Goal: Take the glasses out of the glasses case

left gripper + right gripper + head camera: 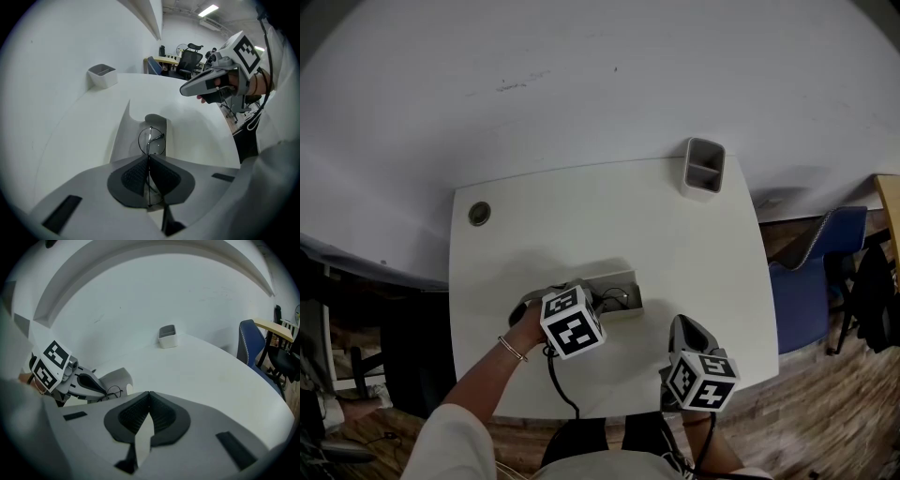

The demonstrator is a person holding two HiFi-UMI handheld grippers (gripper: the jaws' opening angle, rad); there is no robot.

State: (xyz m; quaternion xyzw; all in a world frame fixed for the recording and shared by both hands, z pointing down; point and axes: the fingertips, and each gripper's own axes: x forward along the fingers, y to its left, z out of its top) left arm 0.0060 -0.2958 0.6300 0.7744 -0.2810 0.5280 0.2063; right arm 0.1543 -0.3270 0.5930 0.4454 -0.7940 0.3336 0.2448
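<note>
Left gripper (pixel 149 157) is clamped tight on the thin wire frame of the glasses (pixel 152 140), their lens over the open glasses case (pixel 123 136) lying a little in from the table's (pixel 675 234) near edge, while the right gripper (pixel 149 394) hovers pinched together, empty, by the near right corner.

Office, black swivel chair (pixel 190 58), wooden desk (pixel 169 59), ceiling strip lights (pixel 208 10), blue chair (pixel 811 281)
</note>
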